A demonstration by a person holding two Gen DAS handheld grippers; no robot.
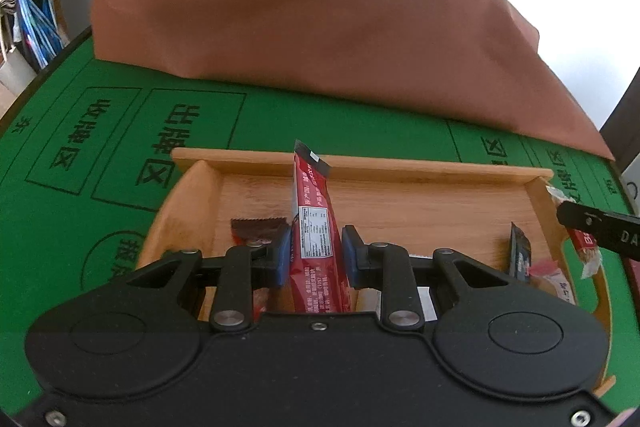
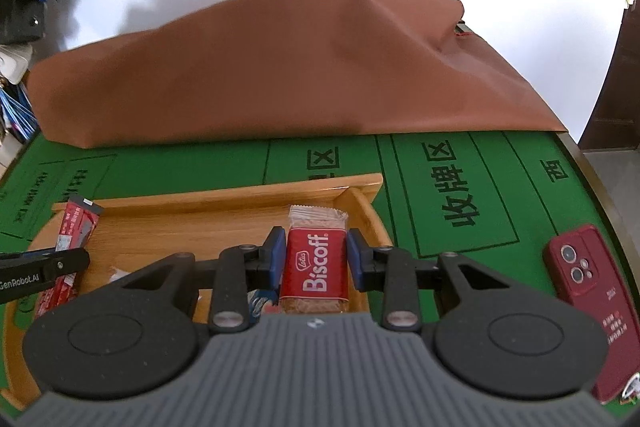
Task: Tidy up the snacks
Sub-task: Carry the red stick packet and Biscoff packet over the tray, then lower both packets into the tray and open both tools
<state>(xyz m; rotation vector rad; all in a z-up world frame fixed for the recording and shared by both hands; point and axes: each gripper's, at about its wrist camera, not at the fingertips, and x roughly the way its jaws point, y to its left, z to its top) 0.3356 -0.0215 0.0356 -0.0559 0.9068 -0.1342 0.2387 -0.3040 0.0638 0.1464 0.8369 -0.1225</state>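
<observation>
While both grippers sit over the wooden tray (image 1: 360, 163), each has a snack pinched. Left gripper (image 1: 314, 255): blue pads closed onto a long red stick packet (image 1: 312, 227), held tilted with its dark sealed end pointing up toward the tray's far wall. Right gripper (image 2: 316, 259): jaws clamped on the sides of a red Biscoff biscuit pack (image 2: 316, 263), label facing up, near the tray's right end wall.

Other stuff in the tray, left wrist view: a dark brown wrapper (image 1: 256, 229) just left of the left fingers and a black sachet (image 1: 520, 255) leaning at the right side. More wrappers sit below the gripper body, too hidden to identify.

Tray rests on a green card-table mat (image 2: 460, 187). Brown cloth cover (image 2: 280, 67) is bunched behind the tray. Red phone (image 2: 588, 287) lies on the mat, well right of the tray.
</observation>
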